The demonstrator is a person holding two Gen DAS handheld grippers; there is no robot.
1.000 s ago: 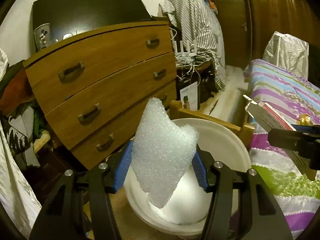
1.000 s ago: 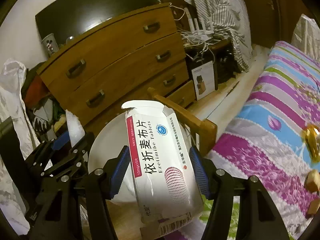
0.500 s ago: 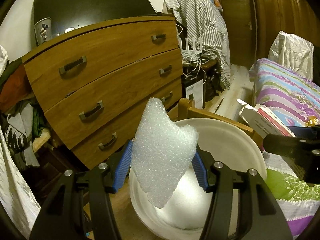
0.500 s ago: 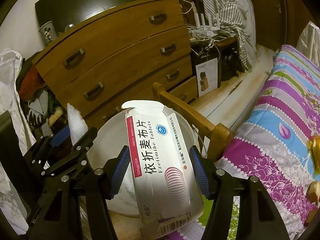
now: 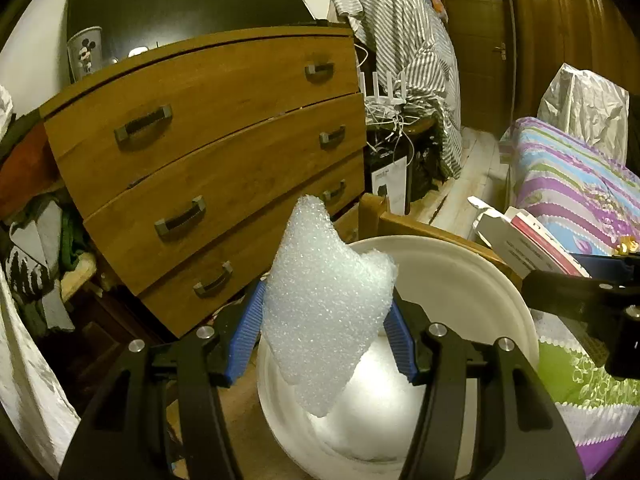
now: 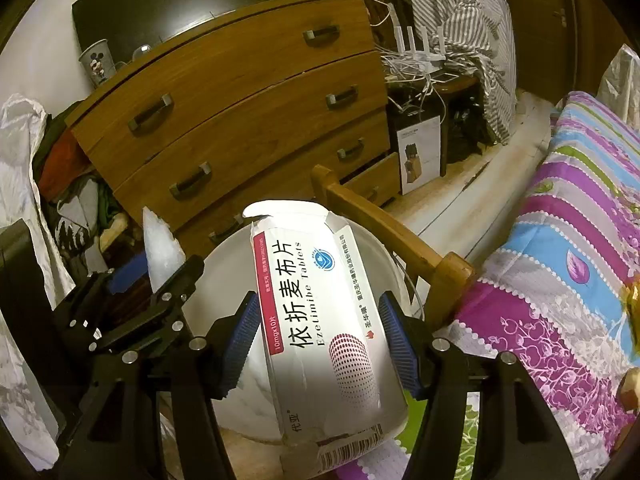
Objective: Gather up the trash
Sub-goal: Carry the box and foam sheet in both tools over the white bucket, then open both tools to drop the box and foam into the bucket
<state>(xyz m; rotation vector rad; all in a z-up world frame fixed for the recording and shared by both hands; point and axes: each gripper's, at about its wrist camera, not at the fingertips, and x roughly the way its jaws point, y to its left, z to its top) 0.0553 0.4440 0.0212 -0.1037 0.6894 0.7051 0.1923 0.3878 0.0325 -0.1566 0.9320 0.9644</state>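
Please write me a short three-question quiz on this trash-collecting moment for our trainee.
1. What does the left tool hold?
2. True or false: the right tool is empty.
3. Which lies below both tools? A. a white bin B. a drawer C. the bed

Key:
1. A piece of white foam, clamped between the blue pads.
2. False; it grips a flattened tablet box.
3. A, beside the wooden dresser.
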